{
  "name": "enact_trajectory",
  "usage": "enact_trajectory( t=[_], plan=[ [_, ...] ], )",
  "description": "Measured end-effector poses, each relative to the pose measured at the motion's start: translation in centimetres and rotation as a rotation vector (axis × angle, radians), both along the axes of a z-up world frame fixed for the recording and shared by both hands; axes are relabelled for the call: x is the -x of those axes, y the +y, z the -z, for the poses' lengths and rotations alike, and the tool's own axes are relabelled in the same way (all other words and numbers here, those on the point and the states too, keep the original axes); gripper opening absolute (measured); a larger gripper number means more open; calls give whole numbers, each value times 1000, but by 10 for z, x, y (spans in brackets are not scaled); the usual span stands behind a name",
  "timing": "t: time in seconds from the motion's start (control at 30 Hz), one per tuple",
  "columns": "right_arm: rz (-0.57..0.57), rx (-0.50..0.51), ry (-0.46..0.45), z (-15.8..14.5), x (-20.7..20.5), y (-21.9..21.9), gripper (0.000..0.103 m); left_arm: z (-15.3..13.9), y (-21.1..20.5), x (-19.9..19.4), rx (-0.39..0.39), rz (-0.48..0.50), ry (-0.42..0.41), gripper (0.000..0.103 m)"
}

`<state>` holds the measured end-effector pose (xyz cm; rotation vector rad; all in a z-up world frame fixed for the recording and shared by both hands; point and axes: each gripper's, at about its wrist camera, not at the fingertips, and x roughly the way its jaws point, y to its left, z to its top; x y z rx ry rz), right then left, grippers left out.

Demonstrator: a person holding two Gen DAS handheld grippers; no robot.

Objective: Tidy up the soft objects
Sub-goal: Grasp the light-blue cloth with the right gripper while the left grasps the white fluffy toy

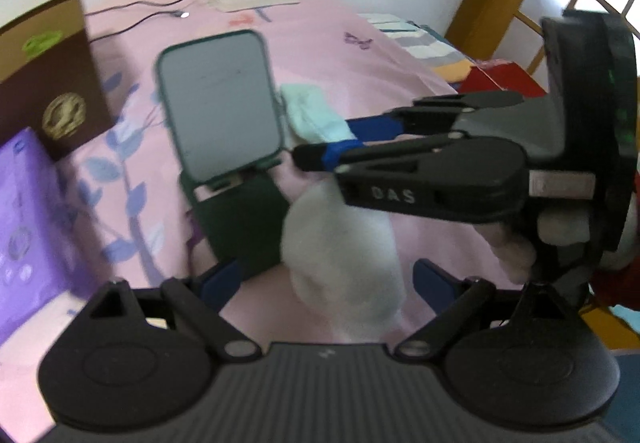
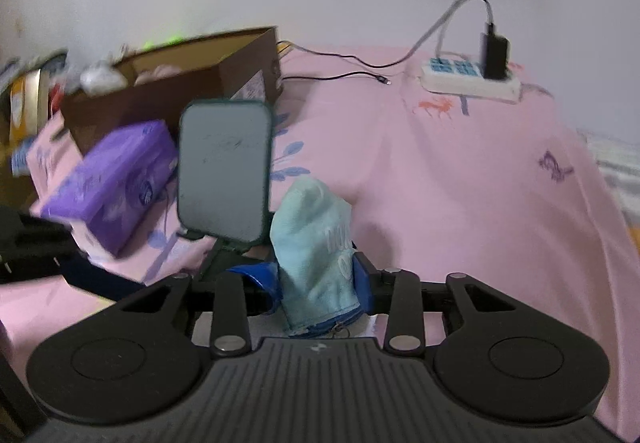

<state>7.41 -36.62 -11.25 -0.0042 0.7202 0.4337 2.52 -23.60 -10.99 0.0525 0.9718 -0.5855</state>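
Nearest the right wrist lens: right gripper (image 2: 318,285), jaws drawn partway in and pressing on a light blue cloth (image 2: 316,243) that stands up between the blue-taped fingers (image 2: 260,279); no earlier view for comparison. Same gripper seen from the left wrist camera entering from the right, its tips at the cloth beside the stand.

Left gripper (image 1: 326,279), jaws spread wide, blue pads on either side of a white fluffy item (image 1: 344,267) lying just ahead of and between them; pads apart from it, nothing gripped as far as the blur allows.

Beneath and beyond both grippers, largest first: pink bedspread (image 2: 460,183) with leaf and deer print. Beyond the right gripper to its left, an open brown box (image 2: 168,83) with pale items inside, too blurred to name. Nearer than the box, a purple packet (image 2: 112,179). Directly ahead of the right gripper, touching distance from the cloth, a phone on a dark green stand (image 2: 224,167). Far ahead to the right, a power strip (image 2: 468,77) with a black charger (image 2: 494,55) plugged in.

Handling, as judgement: cloth light, limp, non-fragile, likely to droop and drag; best taken at a bunched fold near its middle, as now. White item soft, compressible, probably slippery in pile; deep pinch across its bulk advised. Phone stand close by, liable to tip if brushed.
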Motion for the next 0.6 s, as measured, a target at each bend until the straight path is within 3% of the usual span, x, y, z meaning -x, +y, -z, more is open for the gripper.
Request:
enact_trajectory(
  t=[0.3,0.37,0.43,0.6],
  plan=[
    [102,-134,61,-1,0,-30,3,12,-30,-9,-60,66,-20,94],
    [130,-167,77,0,-1,-36,0,13,-34,-10,-71,78,-28,89],
    [163,-210,98,1,-2,-43,0,15,-39,-11,-89,90,-31,68],
    [217,-287,111,-3,0,-54,0,17,-42,-10,-111,99,-43,66]
  ],
)
